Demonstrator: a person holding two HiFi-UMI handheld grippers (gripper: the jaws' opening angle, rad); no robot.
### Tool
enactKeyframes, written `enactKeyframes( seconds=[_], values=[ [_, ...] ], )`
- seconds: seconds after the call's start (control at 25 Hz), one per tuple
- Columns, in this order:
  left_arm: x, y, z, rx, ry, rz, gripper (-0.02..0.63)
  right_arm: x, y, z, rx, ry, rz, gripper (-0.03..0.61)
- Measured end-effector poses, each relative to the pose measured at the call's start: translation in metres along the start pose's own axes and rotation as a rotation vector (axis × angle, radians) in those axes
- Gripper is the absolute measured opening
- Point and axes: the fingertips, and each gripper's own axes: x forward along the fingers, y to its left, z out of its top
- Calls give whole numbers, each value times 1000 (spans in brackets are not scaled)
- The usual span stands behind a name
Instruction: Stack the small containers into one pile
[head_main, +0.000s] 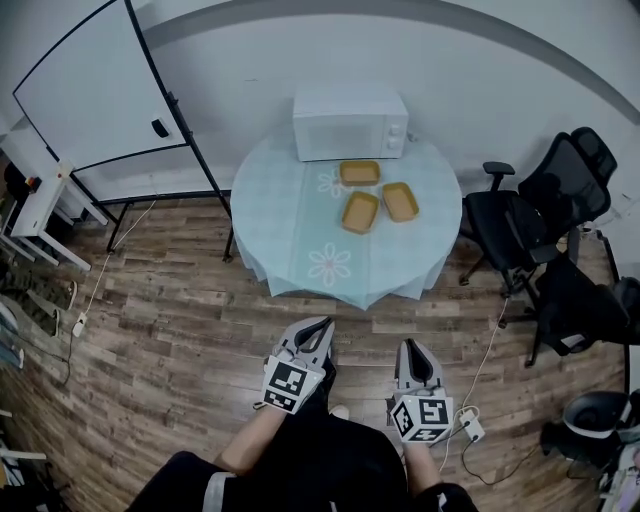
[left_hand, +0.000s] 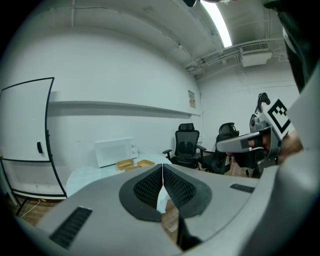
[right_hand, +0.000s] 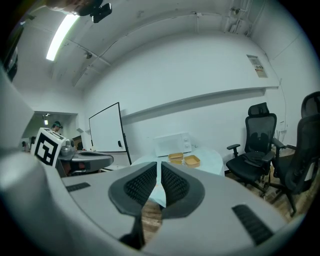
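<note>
Three small orange containers lie apart on the round table (head_main: 290, 225): one (head_main: 359, 172) just in front of the microwave, one (head_main: 360, 211) nearer me, one (head_main: 400, 201) to the right. The gripper views show them far off, as containers (left_hand: 132, 163) and containers (right_hand: 183, 159). My left gripper (head_main: 322, 325) and right gripper (head_main: 410, 347) hang over the wooden floor, well short of the table, pointing towards it. Both are shut with nothing between the jaws. The left gripper (left_hand: 162, 172) and right gripper (right_hand: 159, 171) show pads touching.
A white microwave (head_main: 350, 121) stands at the table's far edge. A whiteboard on a stand (head_main: 100, 90) is at the left. Black office chairs (head_main: 545, 205) crowd the right side. A cable and power strip (head_main: 470, 428) lie on the floor by my right gripper.
</note>
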Motion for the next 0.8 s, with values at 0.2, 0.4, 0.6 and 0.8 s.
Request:
enactKeyframes(
  seconds=[0.2, 0.4, 0.6, 0.8],
  values=[
    [26, 13, 4, -1, -8, -26, 14, 23, -6, 1, 10, 10, -18, 26],
    [56, 37, 8, -13, -21, -42, 14, 59, -9, 4, -2, 27, -17, 26],
    [89, 71, 13, -9, -25, -54, 14, 109, -6, 20, -14, 36, -10, 26],
    [128, 113, 20, -5, -23, -68, 14, 167, -5, 38, -22, 44, -9, 26]
  ],
)
